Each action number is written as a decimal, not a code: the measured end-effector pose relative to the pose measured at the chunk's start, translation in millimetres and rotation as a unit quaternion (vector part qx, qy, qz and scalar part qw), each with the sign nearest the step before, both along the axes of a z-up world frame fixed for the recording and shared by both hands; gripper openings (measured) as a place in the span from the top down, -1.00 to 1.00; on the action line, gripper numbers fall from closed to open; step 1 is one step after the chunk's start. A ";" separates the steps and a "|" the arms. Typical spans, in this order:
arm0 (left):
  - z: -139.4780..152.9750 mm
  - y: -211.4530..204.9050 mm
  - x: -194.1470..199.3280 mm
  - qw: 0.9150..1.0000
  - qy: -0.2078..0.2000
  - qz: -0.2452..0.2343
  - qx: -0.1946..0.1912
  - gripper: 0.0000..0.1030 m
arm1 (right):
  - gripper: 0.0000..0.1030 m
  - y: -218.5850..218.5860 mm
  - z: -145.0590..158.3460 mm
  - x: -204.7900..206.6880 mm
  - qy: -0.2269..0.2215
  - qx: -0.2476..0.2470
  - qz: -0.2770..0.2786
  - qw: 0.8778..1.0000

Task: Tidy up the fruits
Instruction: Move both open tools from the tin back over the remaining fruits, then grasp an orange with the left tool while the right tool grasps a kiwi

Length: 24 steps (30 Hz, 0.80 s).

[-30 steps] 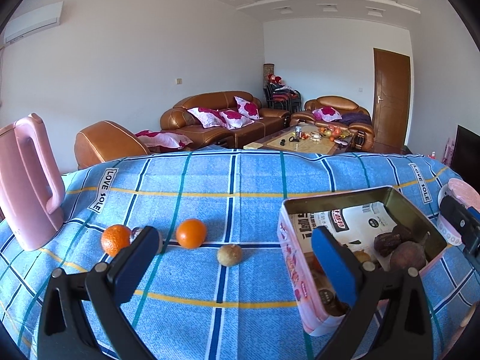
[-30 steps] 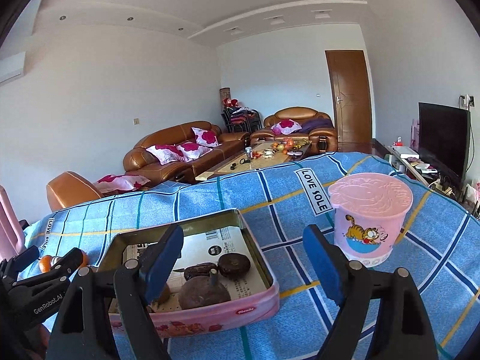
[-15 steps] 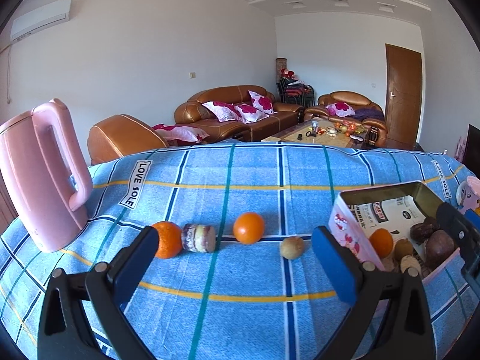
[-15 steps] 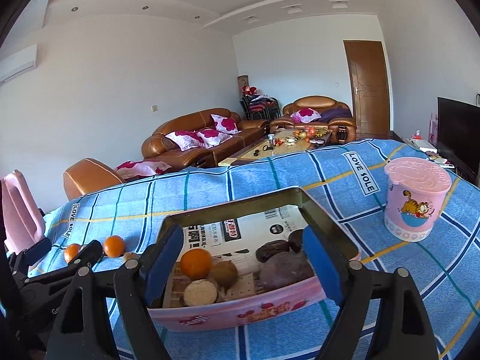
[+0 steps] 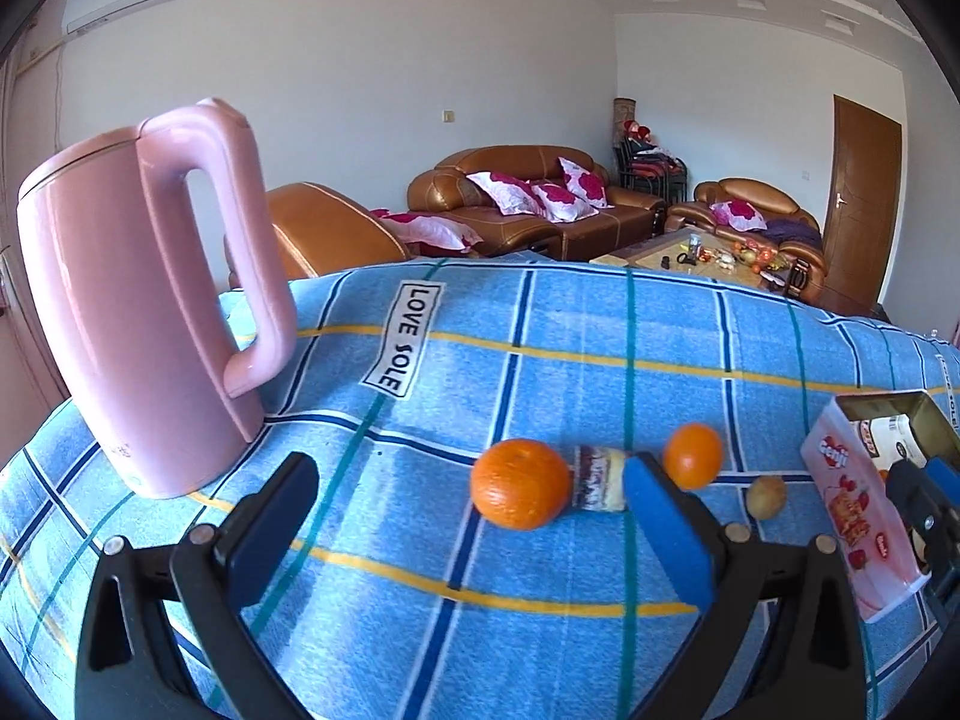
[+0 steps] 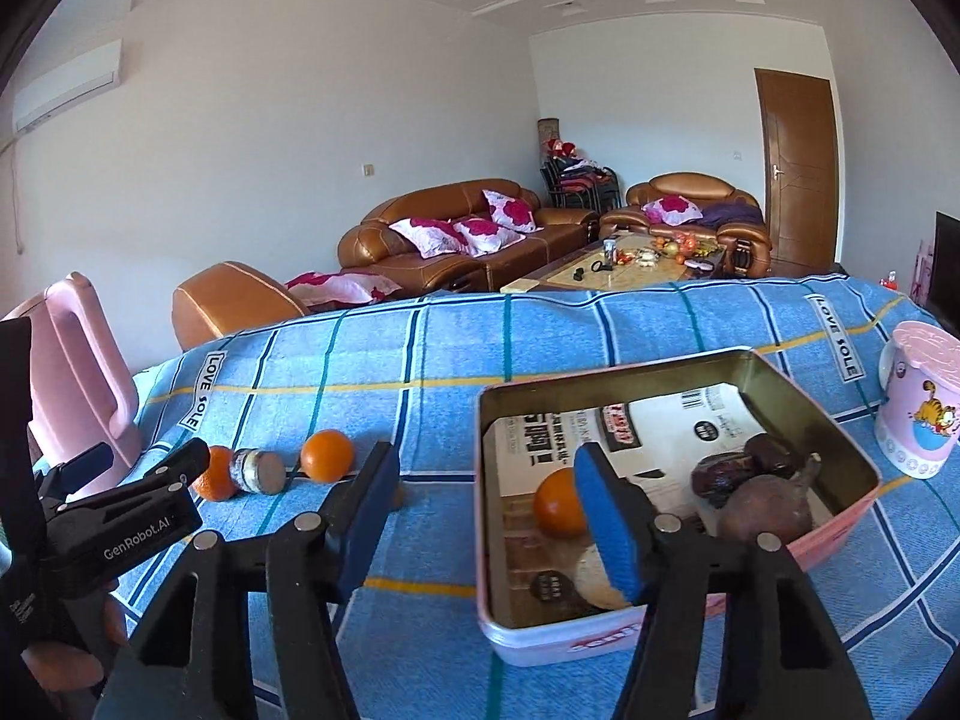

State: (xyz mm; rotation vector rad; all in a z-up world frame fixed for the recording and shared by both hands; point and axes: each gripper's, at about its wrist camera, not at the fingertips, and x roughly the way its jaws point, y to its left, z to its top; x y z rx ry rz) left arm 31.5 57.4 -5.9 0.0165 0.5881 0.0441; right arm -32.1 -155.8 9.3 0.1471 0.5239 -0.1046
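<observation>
The left tool stands wide and empty above the checked cloth of the counter, near the row of loose fruit: a round, dimpled orange, a smaller orange and a small brown fruit. The right tool has just been closing; nothing is between its jaws. Beside it the metal tin, lined with printed paper, already holds an orange and dark fruit, probably to collect the rest.

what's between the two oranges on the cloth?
A short cylindrical piece with a dark banded side lies between the near orange and the far orange; the left wrist view shows it best.
</observation>
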 end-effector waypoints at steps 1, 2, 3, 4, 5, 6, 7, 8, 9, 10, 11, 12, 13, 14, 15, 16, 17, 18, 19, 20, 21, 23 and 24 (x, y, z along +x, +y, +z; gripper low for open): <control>-1.0 6.8 2.5 1.000 0.004 0.008 -0.004 -1.00 | -0.12 5.0 -1.5 4.4 0.007 -0.001 0.007 1.000; -1.7 13.6 4.6 1.000 0.008 0.018 -0.008 -1.00 | -0.09 9.8 -2.8 8.4 0.013 -0.003 0.014 1.000; -2.8 19.9 6.6 0.999 0.012 0.032 -0.012 -1.00 | -0.06 15.3 -4.1 12.4 0.019 -0.005 0.022 1.000; -3.8 25.9 8.0 0.999 0.016 0.045 -0.016 -1.00 | -0.01 20.5 -5.8 16.5 0.026 -0.006 0.031 0.999; -4.8 31.3 8.9 0.998 0.020 0.054 -0.021 -1.00 | 0.06 25.3 -7.8 21.4 0.034 -0.005 0.041 0.999; -5.7 34.9 9.6 0.998 0.021 0.060 -0.024 -1.00 | 0.10 29.8 -10.3 27.5 0.046 -0.004 0.050 0.998; -6.0 37.7 9.6 0.997 0.022 0.065 -0.023 -1.00 | 0.20 35.3 -13.5 33.5 0.058 -0.003 0.059 0.997; -6.1 39.1 9.0 0.997 0.021 0.070 -0.021 -1.00 | 0.27 39.8 -16.6 39.8 0.070 -0.005 0.068 0.995; -5.4 38.5 7.7 0.997 0.020 0.072 -0.017 -1.00 | 0.29 43.9 -19.4 46.3 0.081 -0.007 0.074 0.994; -5.0 39.0 7.6 0.997 0.018 0.073 -0.013 -1.00 | 0.32 47.0 -21.7 51.9 0.090 -0.009 0.076 0.993; -3.9 39.0 7.4 0.997 0.015 0.074 -0.008 -1.00 | 0.32 49.8 -23.5 57.0 0.096 -0.011 0.076 0.992; -2.7 39.6 7.0 0.997 0.011 0.075 -0.004 -1.00 | 0.32 52.3 -25.3 62.2 0.103 -0.014 0.079 0.991; -1.6 39.5 6.4 0.997 0.008 0.076 0.001 -1.00 | 0.32 54.8 -26.9 66.9 0.110 -0.020 0.082 0.990; -0.8 39.5 6.0 0.997 0.007 0.076 0.005 -1.00 | 0.32 57.1 -29.0 71.6 0.119 -0.025 0.084 0.989; -0.5 40.2 6.6 0.997 0.007 0.077 0.010 -1.00 | 0.32 58.9 -31.2 76.5 0.128 -0.030 0.084 0.988; 0.3 41.6 7.2 0.997 0.007 0.081 0.016 -1.00 | 0.32 59.7 -31.1 79.4 0.130 -0.041 0.077 0.988; 0.4 43.8 8.3 0.996 0.007 0.087 0.020 -1.00 | 0.32 59.4 -31.4 82.2 0.133 -0.046 0.074 0.987; 0.7 46.5 9.3 0.995 0.007 0.094 0.023 -1.00 | 0.32 59.4 -32.1 84.8 0.135 -0.053 0.071 0.987; 1.1 50.8 10.2 0.995 0.008 0.099 0.023 -1.00 | 0.32 58.9 -32.4 87.0 0.138 -0.059 0.068 0.986; 0.4 54.4 11.1 0.994 0.010 0.103 0.021 -1.00 | 0.32 59.4 -32.9 89.3 0.140 -0.068 0.067 0.985; 0.3 58.9 12.6 0.994 0.013 0.107 0.016 -1.00 | 0.32 59.8 -33.0 91.2 0.143 -0.076 0.065 0.985; 0.3 66.6 13.5 0.993 0.016 0.115 0.003 -1.00 | 0.32 58.9 -34.0 95.1 0.149 -0.086 0.061 0.983; 0.0 70.0 13.9 0.993 0.018 0.119 -0.002 -1.00 | 0.32 58.0 -34.6 97.0 0.152 -0.088 0.064 0.982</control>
